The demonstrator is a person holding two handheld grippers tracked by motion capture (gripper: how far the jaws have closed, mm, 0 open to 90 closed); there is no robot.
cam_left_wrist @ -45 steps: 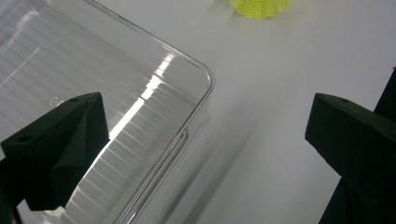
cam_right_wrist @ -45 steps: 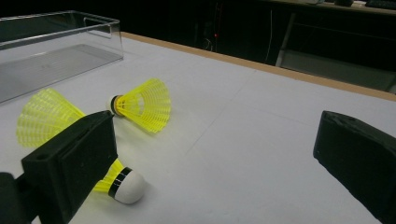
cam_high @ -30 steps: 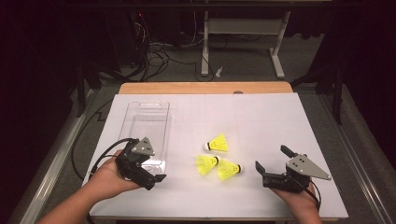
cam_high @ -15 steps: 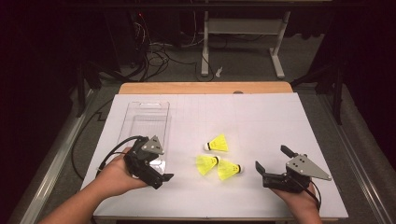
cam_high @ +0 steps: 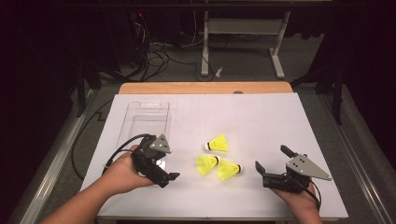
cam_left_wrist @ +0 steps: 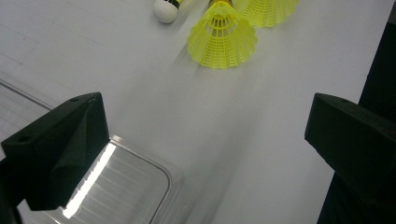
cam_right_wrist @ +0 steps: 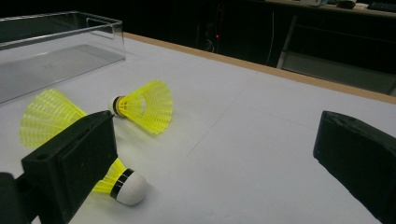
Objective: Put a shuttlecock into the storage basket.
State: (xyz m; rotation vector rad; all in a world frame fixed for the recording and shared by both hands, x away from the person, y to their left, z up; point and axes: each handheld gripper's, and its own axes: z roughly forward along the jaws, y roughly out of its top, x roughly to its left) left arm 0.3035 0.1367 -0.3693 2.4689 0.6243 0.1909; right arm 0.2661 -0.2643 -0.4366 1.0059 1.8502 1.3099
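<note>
We note three yellow shuttlecocks point(cam_high: 217, 161) beside the clear tray point(cam_high: 145, 116). Left hand-held gripper point(cam_high: 161, 170) gapes wide over the tray's near corner; right hand-held gripper point(cam_high: 271, 163) wide, empty, farther off.

- A lab or test room set up for recording, dim all round, with light falling on the work table point(cam_high: 261, 116) alone.
- The table is covered by a plain white sheet point(cam_high: 280, 140); a strip of wooden top point(cam_high: 205, 87) shows at its far edge.
- Loose black cables point(cam_high: 159, 51) lie tangled on the grey floor behind the table.
- The white metal frame of another desk point(cam_high: 243, 28) stands farther back.
- Dark equipment sits in shadow along the back, one small red light point(cam_right_wrist: 217, 36) glowing.
</note>
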